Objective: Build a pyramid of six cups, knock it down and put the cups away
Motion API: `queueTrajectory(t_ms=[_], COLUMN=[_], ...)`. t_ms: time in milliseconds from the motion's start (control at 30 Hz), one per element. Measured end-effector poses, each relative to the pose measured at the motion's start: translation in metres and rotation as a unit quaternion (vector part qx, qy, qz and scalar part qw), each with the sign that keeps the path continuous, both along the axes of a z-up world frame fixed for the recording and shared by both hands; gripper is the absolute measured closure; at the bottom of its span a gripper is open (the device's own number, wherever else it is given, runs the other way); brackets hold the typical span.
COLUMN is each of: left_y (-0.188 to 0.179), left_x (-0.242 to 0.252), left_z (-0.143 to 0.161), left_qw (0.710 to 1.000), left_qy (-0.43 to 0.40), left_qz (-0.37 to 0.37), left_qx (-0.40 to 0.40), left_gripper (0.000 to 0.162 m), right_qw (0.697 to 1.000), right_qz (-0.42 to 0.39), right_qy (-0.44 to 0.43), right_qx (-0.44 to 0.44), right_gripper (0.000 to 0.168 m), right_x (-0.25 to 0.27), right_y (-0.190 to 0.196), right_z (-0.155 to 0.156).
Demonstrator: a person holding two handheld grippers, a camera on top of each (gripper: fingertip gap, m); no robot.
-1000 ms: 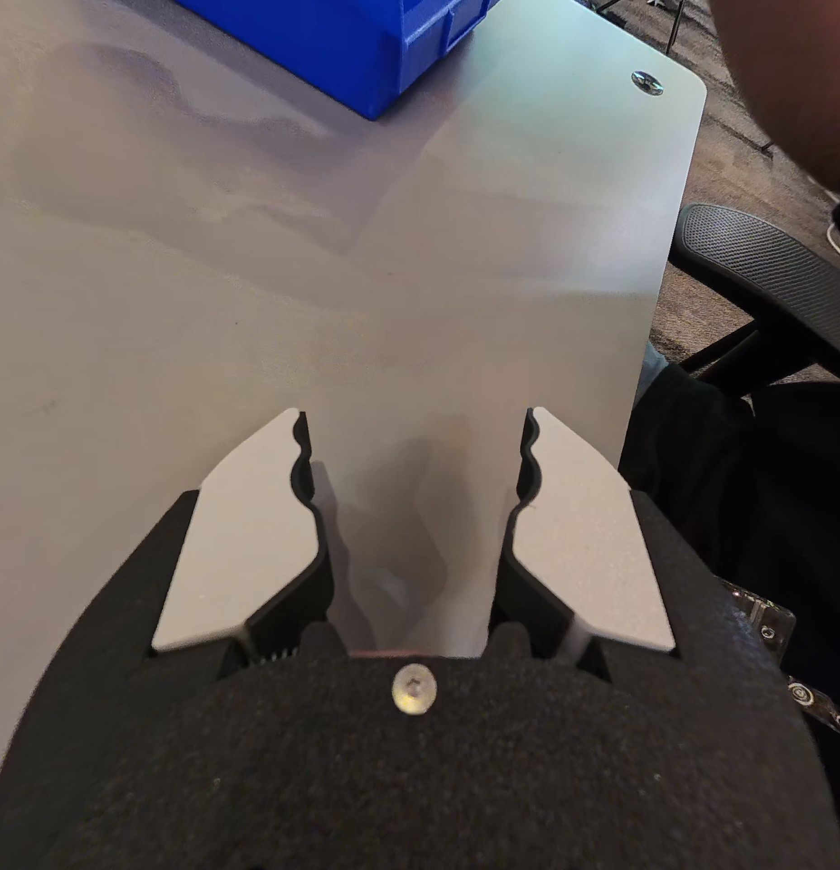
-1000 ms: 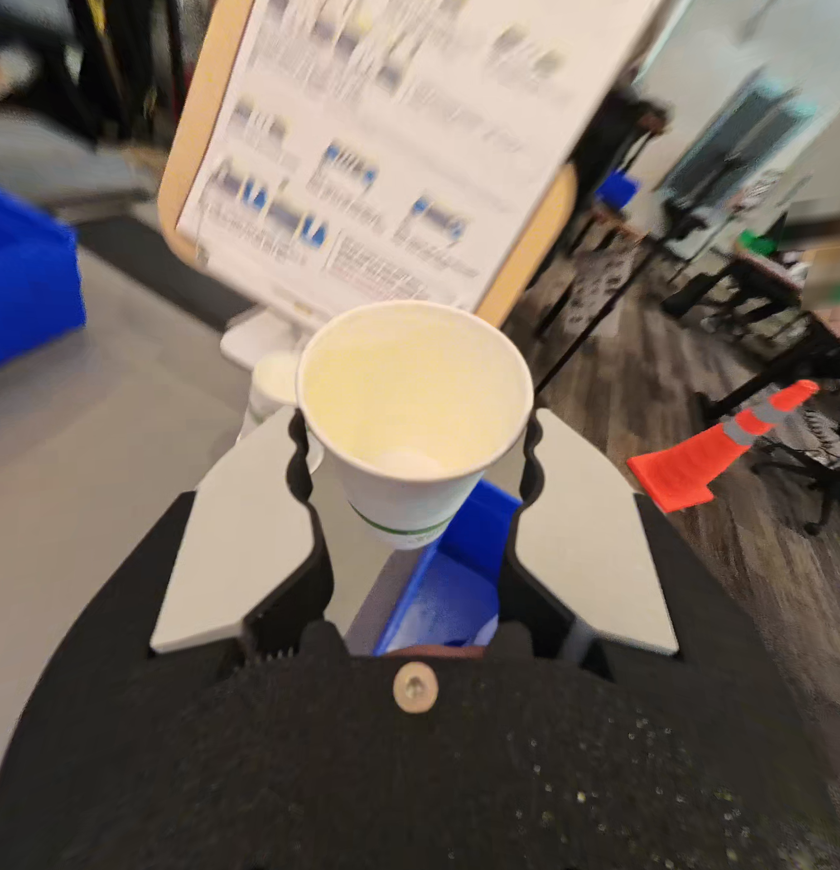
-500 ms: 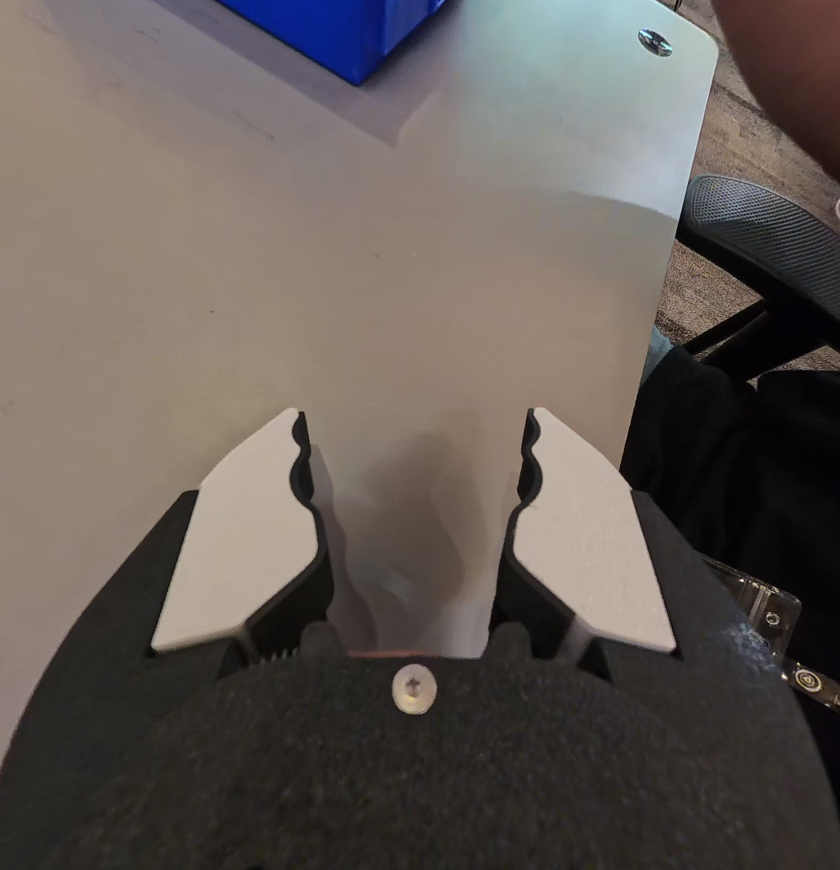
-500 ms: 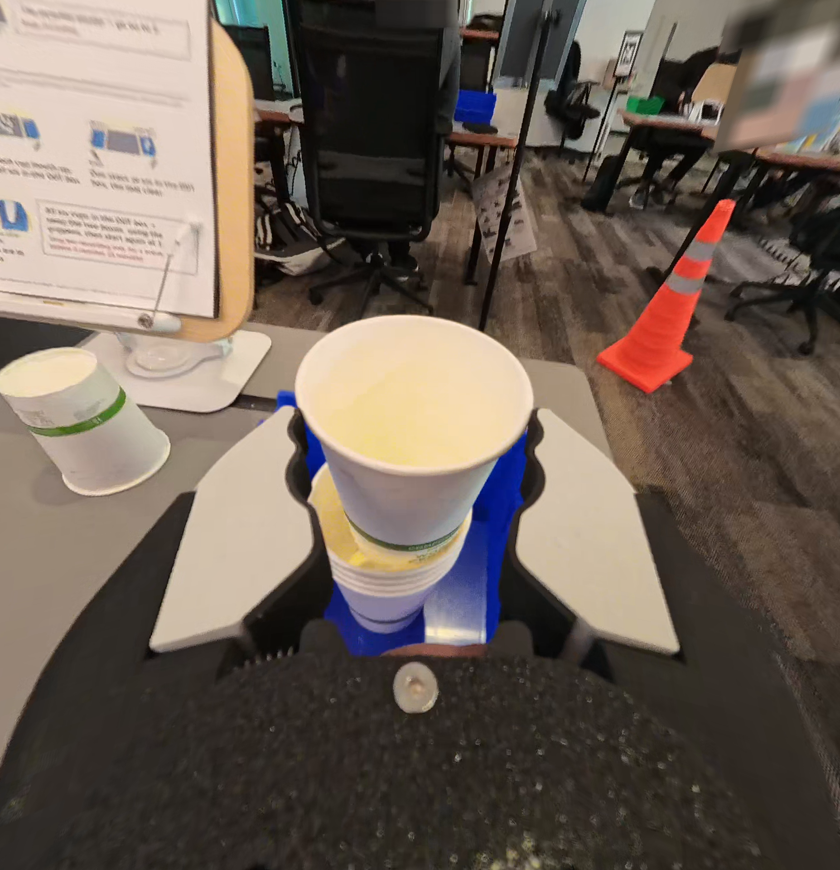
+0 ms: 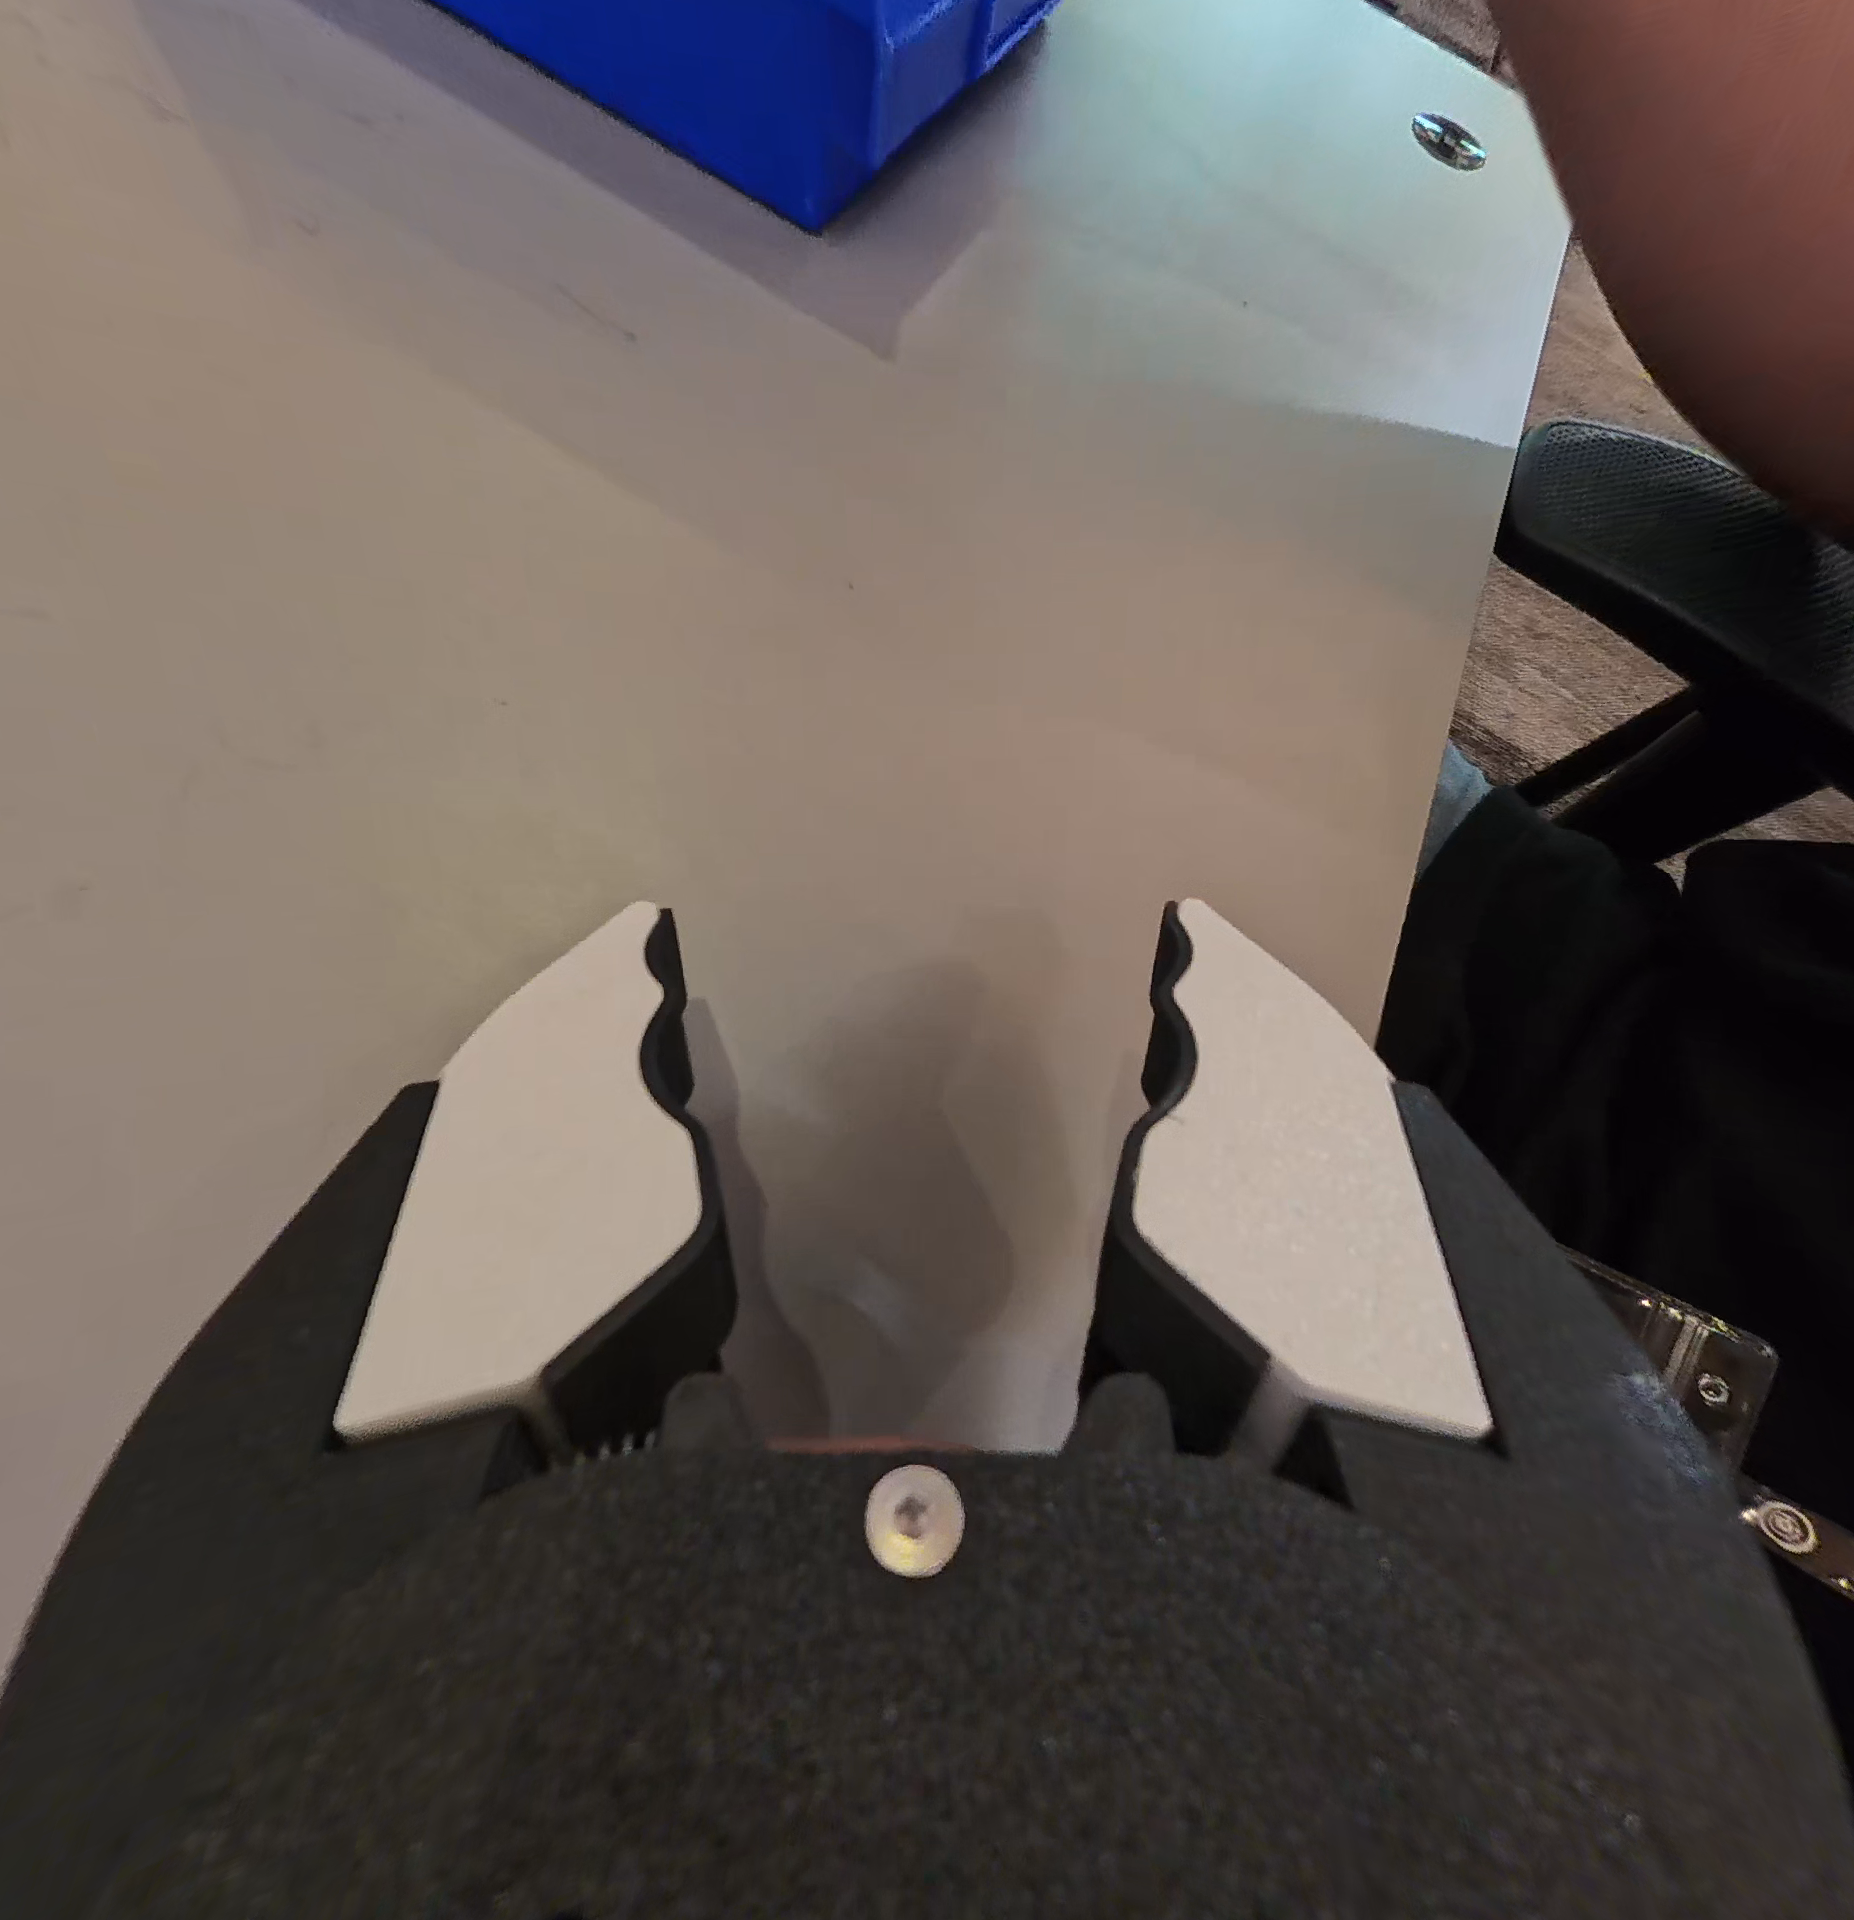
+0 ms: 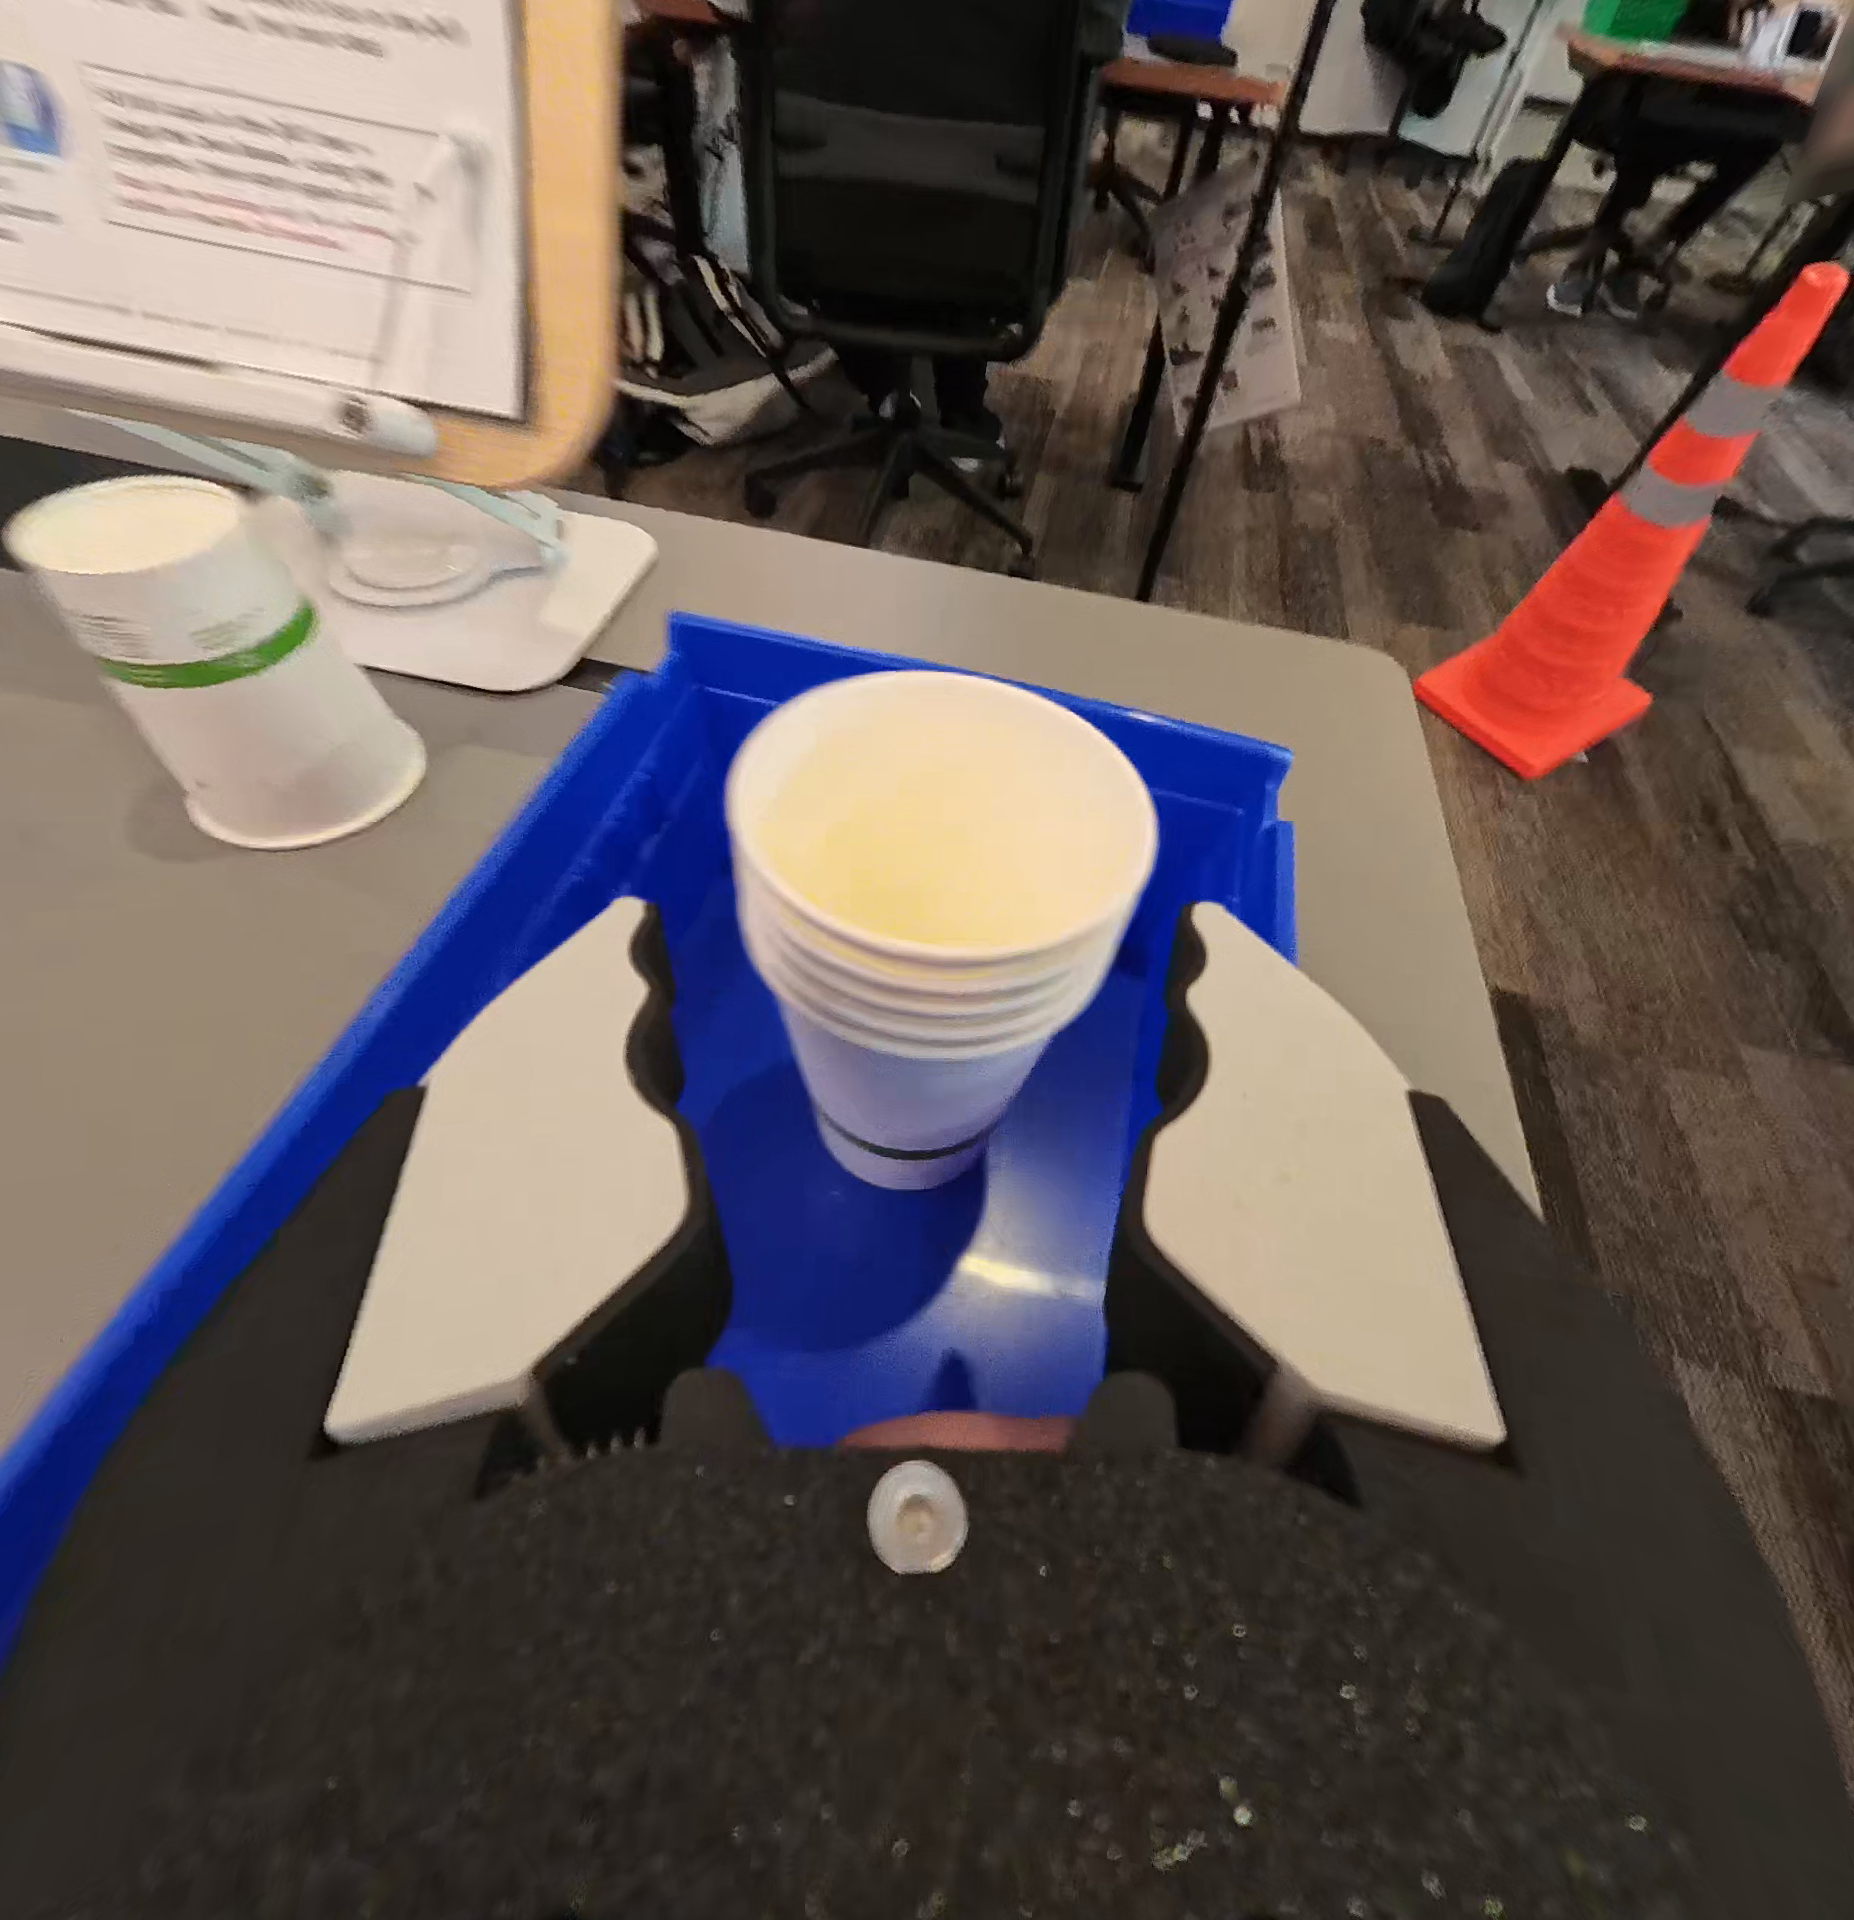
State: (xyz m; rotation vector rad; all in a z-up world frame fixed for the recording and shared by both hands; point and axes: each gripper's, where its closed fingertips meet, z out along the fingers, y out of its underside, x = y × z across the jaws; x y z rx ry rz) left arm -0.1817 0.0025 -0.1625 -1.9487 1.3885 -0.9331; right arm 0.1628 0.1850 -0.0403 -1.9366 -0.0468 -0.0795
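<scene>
Cups first: a nested stack of white paper cups (image 6: pixel 928 935) stands upright, mouth up, inside a blue bin (image 6: pixel 549 935) at the right end of the grey worktop (image 6: pixel 154 1018); several rims show one under another, though motion blur keeps me from counting them. Right gripper (image 6: pixel 918 1023) hangs above the bin's near end with its jaws spread wide, one on either side of the stack and clear of it, holding nothing. One more cup (image 6: pixel 211 665), white with a green band, sits upside down on the worktop to the left of the bin, apart from it, just in front of a white stand base (image 6: pixel 549 613). That base carries a wood-edged board with printed sheets (image 6: pixel 279 197) at far left. Beyond the worktop's far edge: wood-look floor, a black office chair (image 6: pixel 902 208), an orange traffic cone (image 6: pixel 1629 582) off to the right. Left gripper (image 5: pixel 918 1023) is held low over bare worktop (image 5: pixel 487 675), jaws equally wide apart and empty, their shadow falling on the surface between them. A blue bin corner (image 5: pixel 798 94) shows at the far edge of that view, and a small metal fitting (image 5: pixel 1448 140) sits near the worktop's far right corner. A black mesh chair (image 5: pixel 1681 582) and dark clothing (image 5: pixel 1629 1091) lie past the right edge; a blurred arm (image 5: pixel 1733 208) fills the upper right.
</scene>
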Motion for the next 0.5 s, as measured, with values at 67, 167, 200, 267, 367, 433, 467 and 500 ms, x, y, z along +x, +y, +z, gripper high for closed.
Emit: queueTrajectory(t_ms=[67,167,200,267,367,433,467,500], left_y=[0.006,0.021,0.028,0.044,0.072,0.084,0.088,0.092], left_x=[-0.001,-0.005,-0.007,-0.016,-0.037,-0.05,-0.054,-0.058], left_z=[0.005,0.018,0.022,0.031,0.039,0.042,0.043,0.044], left_qw=[1.0,0.998,0.996,0.99,0.973,0.964,0.961,0.958], left_qy=[-0.009,-0.034,-0.042,-0.053,-0.049,-0.051,-0.054,-0.057], left_qz=[0.013,0.053,0.071,0.119,0.202,0.242,0.253,0.263], left_qx=[0.009,0.028,0.037,0.06,0.097,0.101,0.097,0.094], left_gripper=[0.077,0.079,0.081,0.083,0.084,0.084,0.083,0.084], right_qw=[0.999,0.991,0.986,0.974,0.966,0.968,0.971,0.973], right_qz=[0.036,0.123,0.158,0.214,0.244,0.238,0.228,0.224], right_qy=[-0.003,-0.043,-0.059,-0.072,-0.075,-0.068,-0.061,-0.049], right_qx=[0.03,0.014,0.001,-0.014,-0.036,-0.037,-0.039,-0.035], right_gripper=[0.08,0.079,0.079,0.08,0.079,0.079,0.078,0.077], right_x=[-0.024,-0.079,-0.099,-0.137,-0.179,-0.202,-0.211,-0.222], right_y=[-0.012,-0.026,-0.031,-0.038,-0.031,-0.014,-0.003,0.01], right_z=[0.015,0.023,0.023,0.028,0.032,0.034,0.031,0.027])
